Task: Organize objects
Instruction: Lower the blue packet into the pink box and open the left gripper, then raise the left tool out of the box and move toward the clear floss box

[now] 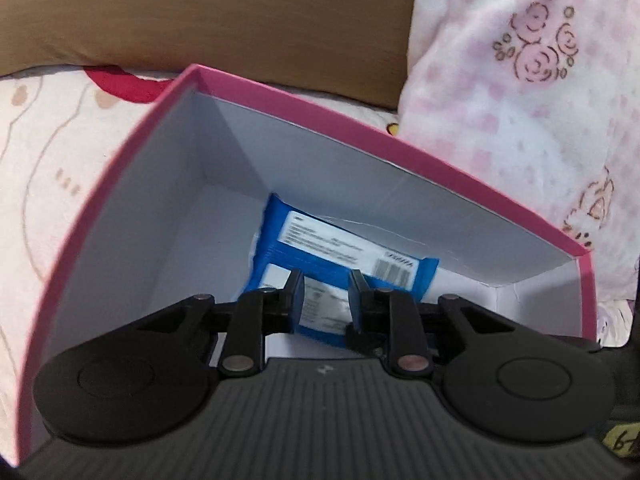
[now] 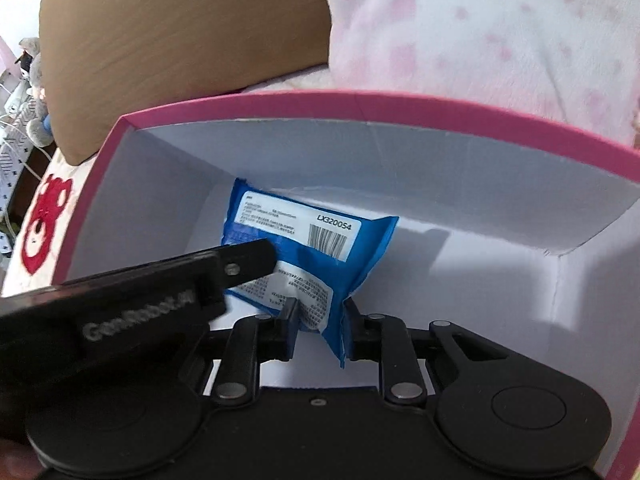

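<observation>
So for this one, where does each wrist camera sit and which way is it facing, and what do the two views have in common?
Left wrist: rides on the left gripper, looking down into the pink box at the blue packet; only its own fingers show, the packet between them.
Right wrist: rides on the right gripper, looking into the same pink box; its fingers bracket the blue packet, and the left gripper crosses in from the left.
Shared: box, packet, brown cushion and pink floral blanket.
</observation>
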### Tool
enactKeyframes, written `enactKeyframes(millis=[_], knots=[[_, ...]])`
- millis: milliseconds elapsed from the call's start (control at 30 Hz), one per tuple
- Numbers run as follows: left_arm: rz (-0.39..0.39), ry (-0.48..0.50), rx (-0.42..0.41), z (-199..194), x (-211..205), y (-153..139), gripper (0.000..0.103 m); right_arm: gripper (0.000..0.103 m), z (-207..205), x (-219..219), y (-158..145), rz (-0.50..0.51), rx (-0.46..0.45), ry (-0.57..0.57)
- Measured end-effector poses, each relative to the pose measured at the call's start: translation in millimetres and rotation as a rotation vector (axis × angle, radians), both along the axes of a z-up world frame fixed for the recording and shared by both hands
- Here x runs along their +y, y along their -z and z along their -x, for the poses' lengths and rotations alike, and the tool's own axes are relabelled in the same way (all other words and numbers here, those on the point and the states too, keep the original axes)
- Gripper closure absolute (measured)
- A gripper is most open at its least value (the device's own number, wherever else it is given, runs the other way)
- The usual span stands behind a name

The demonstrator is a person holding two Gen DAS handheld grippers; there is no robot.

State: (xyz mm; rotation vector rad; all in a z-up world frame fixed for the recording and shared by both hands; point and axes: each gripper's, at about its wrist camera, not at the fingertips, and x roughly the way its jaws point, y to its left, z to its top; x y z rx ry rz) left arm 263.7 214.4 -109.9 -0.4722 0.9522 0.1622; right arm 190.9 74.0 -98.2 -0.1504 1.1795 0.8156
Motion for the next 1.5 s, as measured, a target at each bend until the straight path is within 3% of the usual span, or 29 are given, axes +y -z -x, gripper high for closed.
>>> enactKeyframes(millis=[133, 233, 333, 433, 467, 567, 700, 767, 900, 933, 1000, 1100, 1233, 1500], knots=[[-0.047, -0.05, 0.024, 4, 9, 0, 0.081, 0.079, 3, 0, -1, 0.012, -0.035, 0.012], [-0.023, -0.068, 0.054, 5, 13, 4, 0.08, 0.079, 3, -2, 1, 0.02, -0.031, 0.031], [-0.093, -0.095, 0.082, 4, 11, 4, 0.077, 0.079, 2, -3, 0, 0.042, -0.059, 0.041], [-0.094, -0.092, 0.081, 3, 11, 3, 0.074, 0.074, 4, 4, 0, 0.076, -0.087, 0.047], [-0.1, -0.092, 0.091, 2, 11, 5, 0.072, 0.068, 5, 5, -1, 0.091, -0.097, 0.05], [-0.142, -0.097, 0.131, -2, 7, 7, 0.068, 0.068, 4, 4, -4, 0.109, -0.103, 0.03], [-0.148, -0.085, 0.13, -7, 2, 8, 0.063, 0.071, 4, 5, -2, 0.122, -0.069, 0.015], [-0.146, -0.071, 0.12, -9, -2, 8, 0.066, 0.075, 4, 5, -1, 0.112, -0.047, 0.016], [-0.05, -0.04, 0.083, -8, -4, 9, 0.075, 0.079, -2, -2, 2, 0.022, 0.082, 0.067], [-0.057, -0.047, 0.086, -8, -5, 9, 0.076, 0.079, -3, -2, 2, 0.022, 0.087, 0.069], [-0.108, -0.058, 0.097, -9, -9, 9, 0.076, 0.079, -4, 0, -2, 0.05, 0.046, 0.065], [-0.093, -0.081, 0.095, -5, -6, 6, 0.076, 0.074, 12, 3, -14, 0.137, -0.061, 0.039], [-0.102, -0.105, 0.083, 8, -3, -9, 0.075, 0.074, 24, -18, -37, 0.176, -0.182, -0.008], [-0.059, -0.1, 0.079, 39, -10, -36, 0.061, 0.069, 46, -59, -78, 0.013, -0.194, -0.085]])
